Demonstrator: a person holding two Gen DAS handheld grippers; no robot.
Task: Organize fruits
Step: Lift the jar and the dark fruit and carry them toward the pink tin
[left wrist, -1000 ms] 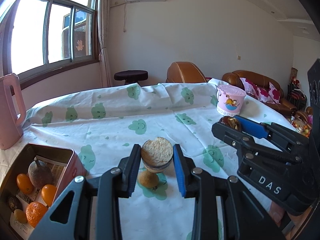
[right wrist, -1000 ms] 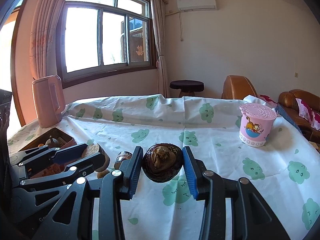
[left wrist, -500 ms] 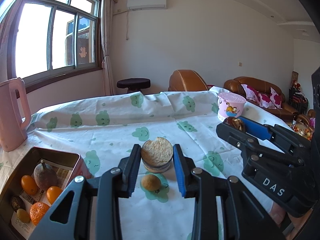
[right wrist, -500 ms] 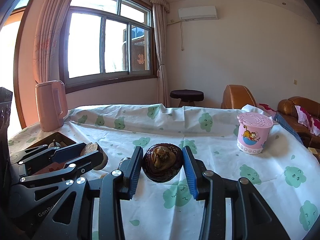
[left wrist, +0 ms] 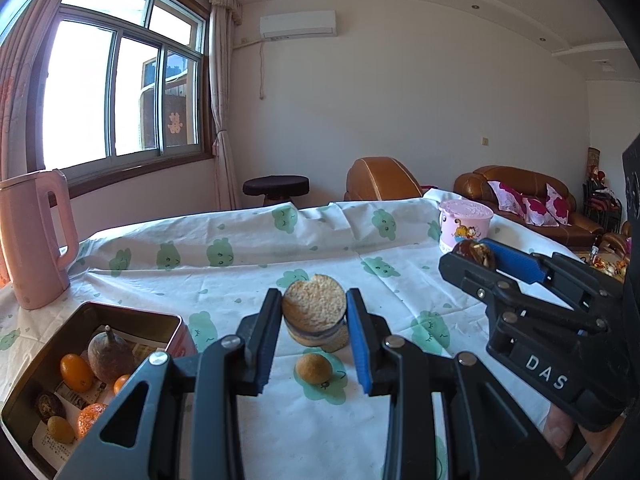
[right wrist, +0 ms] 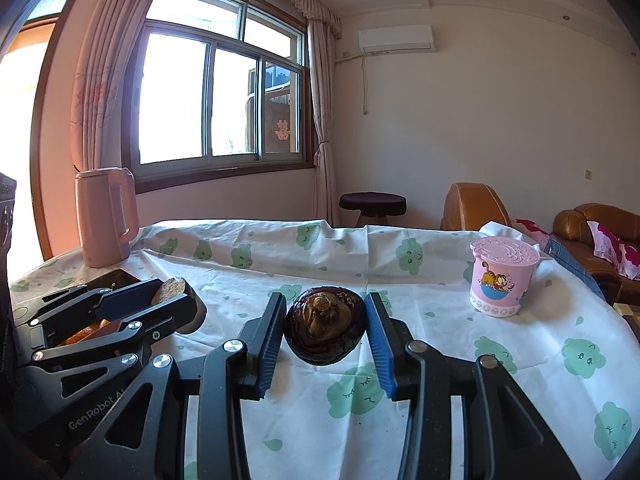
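Left tool (left wrist: 314,336) pinching cut fruit half (left wrist: 314,314) across rind; right tool (right wrist: 325,334) squeezing dark wrinkled fruit (right wrist: 325,330). Both looking light, soft, bruisable: gripping gently at widest part.

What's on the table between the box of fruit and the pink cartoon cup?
In the left wrist view, only one small brown round fruit on the tablecloth.
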